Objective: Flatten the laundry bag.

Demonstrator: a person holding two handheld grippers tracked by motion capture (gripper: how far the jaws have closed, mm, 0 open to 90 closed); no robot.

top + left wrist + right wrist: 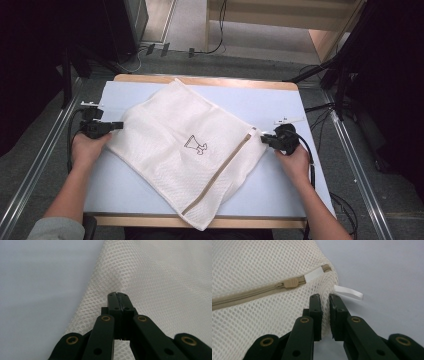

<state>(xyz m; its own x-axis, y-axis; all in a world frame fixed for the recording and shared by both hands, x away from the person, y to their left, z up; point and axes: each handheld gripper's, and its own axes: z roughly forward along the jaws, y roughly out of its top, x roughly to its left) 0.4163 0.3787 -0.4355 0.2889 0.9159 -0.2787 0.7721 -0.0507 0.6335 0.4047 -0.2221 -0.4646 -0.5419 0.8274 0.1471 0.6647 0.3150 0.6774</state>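
Two grippers are working opposite corners of a white mesh laundry bag [185, 150] that's lying flat and turned diagonally across the middle of the desk [270, 100], with its nearest corner hanging just over the front edge. The left gripper [119, 125] is sitting near the desk's left edge, and in the left gripper view [117, 296] its jaws are pressed tight together with the mesh [160, 277] lying around and under them, so it's looking clamped on the bag's left corner, though I can't actually see fabric between the tips. The right gripper [264, 139] is coming in toward the right edge; in the right gripper view [325, 300] its jaws are standing a little apart with a fold of the mesh [257, 265] running up between them. Just past those tips a beige zipper [249, 293] is running along the bag, its pull [290, 283] sitting close to the corner, and a small white ribbon loop [348, 292] is sticking out onto the bare desk beside it.
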